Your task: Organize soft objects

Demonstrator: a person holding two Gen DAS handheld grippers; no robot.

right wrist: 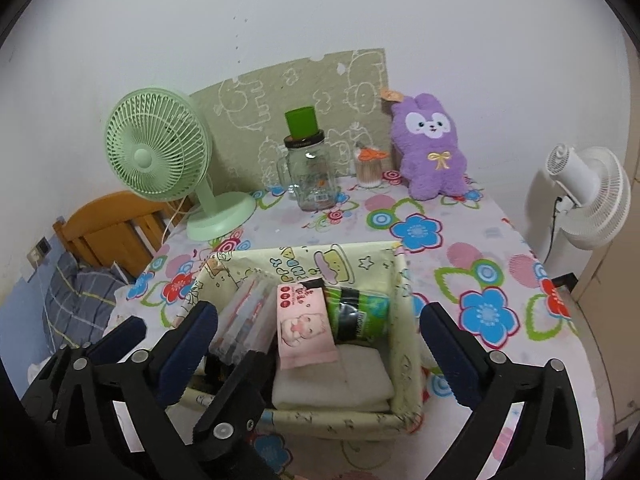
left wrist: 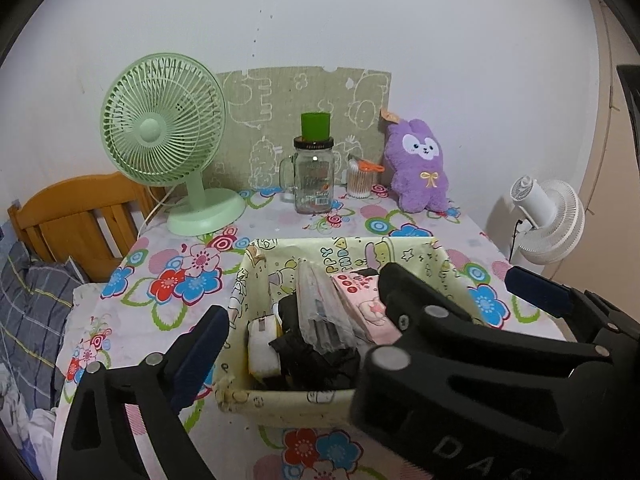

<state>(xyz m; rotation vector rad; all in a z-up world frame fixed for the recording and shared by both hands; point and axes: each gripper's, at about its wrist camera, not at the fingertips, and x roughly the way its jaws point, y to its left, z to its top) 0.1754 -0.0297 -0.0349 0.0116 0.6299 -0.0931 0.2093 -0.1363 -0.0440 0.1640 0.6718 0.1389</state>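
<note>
The fabric basket [right wrist: 400, 320] is sitting on the flowered tablecloth [right wrist: 480, 248], its long axis running away from the cameras toward the wall. Inside it, a pink tissue pack [right wrist: 302, 322] is leaning upright with its long axis pointing up the picture, a green roll [right wrist: 360, 314] is lying crosswise behind it, and a white folded cloth [right wrist: 332, 384] is lying flat below. The right gripper [right wrist: 316, 340] is hanging over the basket's near edge, jaws spread wide and gripping nothing. The left gripper [left wrist: 300, 308] is likewise standing wide and empty.
</note>
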